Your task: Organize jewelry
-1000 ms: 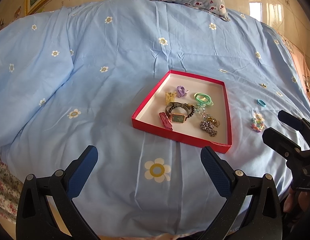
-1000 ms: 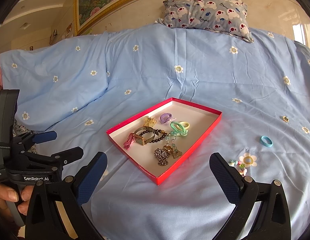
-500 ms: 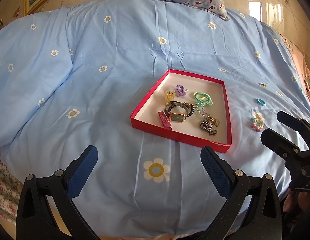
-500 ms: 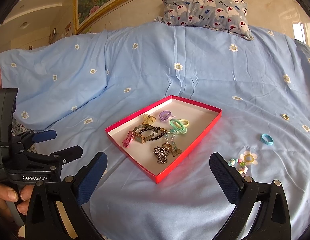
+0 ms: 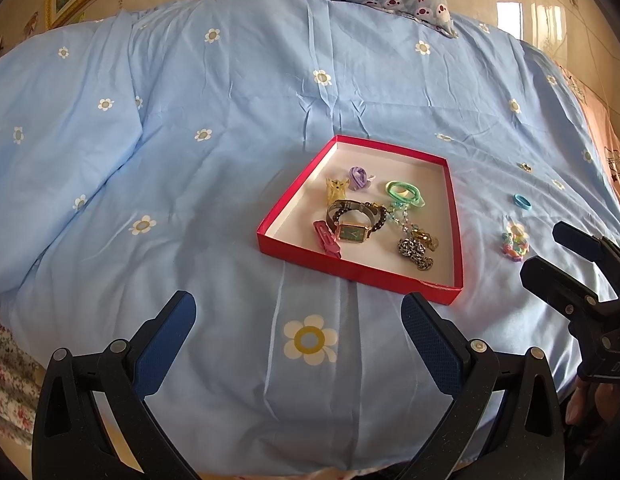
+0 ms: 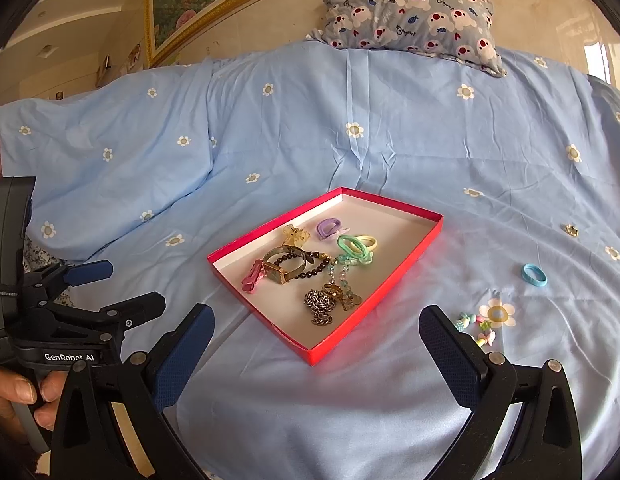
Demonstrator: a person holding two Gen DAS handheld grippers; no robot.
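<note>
Lighting: bright daylight, from the window (image 5: 509,12) glaring at upper right of the left wrist view. Bedspread (image 5: 230,120) evenly lit; soft shadows in its creases. Red glow cast beside the red tray (image 6: 393,276) at centre of the right wrist view. Distortion: strong fisheye bending, dark vignette in all 4 corners. Focus: sharp throughout; no motion blur.

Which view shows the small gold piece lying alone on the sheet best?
The right wrist view: the gold piece sits clear on the sheet, right of the red box, its outline readable. The left wrist view shows it too, only smaller, a speck near the far right.
</note>
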